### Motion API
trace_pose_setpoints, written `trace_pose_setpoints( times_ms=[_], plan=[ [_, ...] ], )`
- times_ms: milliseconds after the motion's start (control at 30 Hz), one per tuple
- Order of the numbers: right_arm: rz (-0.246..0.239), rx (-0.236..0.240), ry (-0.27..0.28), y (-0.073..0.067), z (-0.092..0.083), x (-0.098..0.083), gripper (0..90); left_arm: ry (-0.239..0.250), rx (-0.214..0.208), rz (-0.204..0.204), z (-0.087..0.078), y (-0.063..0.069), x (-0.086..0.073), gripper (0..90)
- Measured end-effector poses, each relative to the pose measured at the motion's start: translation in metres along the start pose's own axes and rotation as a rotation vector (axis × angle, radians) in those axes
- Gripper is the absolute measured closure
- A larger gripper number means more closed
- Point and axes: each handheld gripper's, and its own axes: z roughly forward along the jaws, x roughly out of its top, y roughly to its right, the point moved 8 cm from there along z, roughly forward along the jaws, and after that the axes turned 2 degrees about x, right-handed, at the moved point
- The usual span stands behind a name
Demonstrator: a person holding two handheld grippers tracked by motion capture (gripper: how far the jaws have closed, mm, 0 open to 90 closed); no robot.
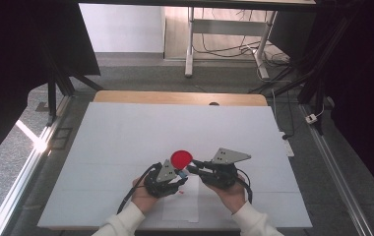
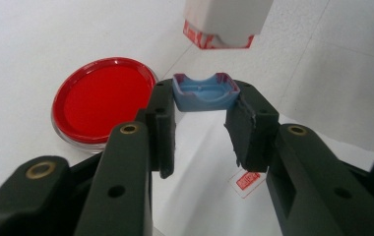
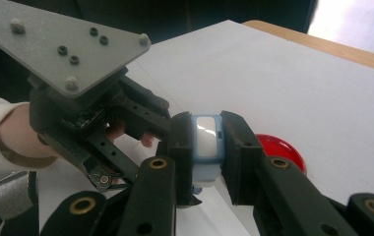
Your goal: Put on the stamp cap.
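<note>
My left gripper (image 2: 202,105) is shut on a small blue stamp cap (image 2: 205,93), hollow side up, held between its jaw tips. My right gripper (image 3: 205,147) is shut on the white and blue stamp body (image 3: 205,135). In the left gripper view the stamp body (image 2: 222,24) hangs just beyond the cap, its red-inked face tilted towards the table. A round red ink pad (image 1: 181,158) lies on the table just beyond both grippers. In the high view the left gripper (image 1: 179,173) and right gripper (image 1: 193,168) point at each other, tips close together.
A white sheet of paper (image 1: 182,206) lies under the hands near the front edge, with a small red stamped mark (image 2: 246,181) on it. The white tabletop (image 1: 126,132) stretches wide to the left, right and back, ending at a wooden strip (image 1: 175,97).
</note>
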Motion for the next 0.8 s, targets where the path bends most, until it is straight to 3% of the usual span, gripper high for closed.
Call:
trace_pose_setpoints(
  times_ms=[500,800],
  plan=[
    [0.100,-0.055,0.001,0.0001,0.0038,-0.0025,75.2,0.019,0.026,0.005,0.0005,0.0001,0.0022,64.1],
    [0.122,-0.070,0.004,0.0000,0.0061,-0.0044,75.2,0.024,0.037,0.011,0.0007,0.0003,0.0029,64.1]
  ],
)
